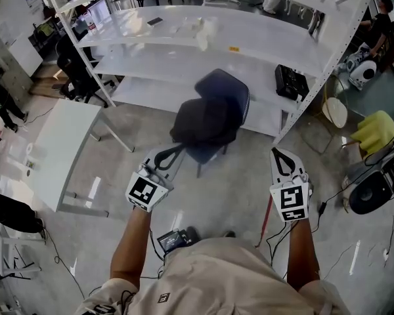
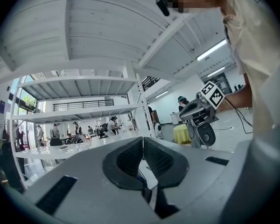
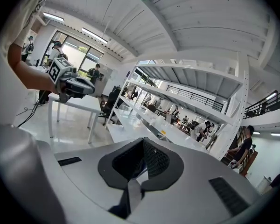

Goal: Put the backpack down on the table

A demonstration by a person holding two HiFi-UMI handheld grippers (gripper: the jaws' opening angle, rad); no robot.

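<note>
Backpack (image 1: pixel 203 120): dark, slumping over the seat of a blue chair (image 1: pixel 226 87); it is appearing in the head view only, and whether it is resting or hanging is not clear.

Left gripper (image 1: pixel 165 155): reaching to the bag's near edge, where a dark strap is running into its jaws. Its own view is showing the jaws pressing together on a thin bluish sliver, with the bag itself out of sight.

Right gripper (image 1: pixel 280 153): hovering well apart from the bag, jaws closing on each other with nothing held.

White tabletop (image 1: pixel 62 143): standing off to the left; the right gripper view is showing it behind the left gripper.

Shelves (image 1: pixel 262 44): standing behind the chair.
</note>
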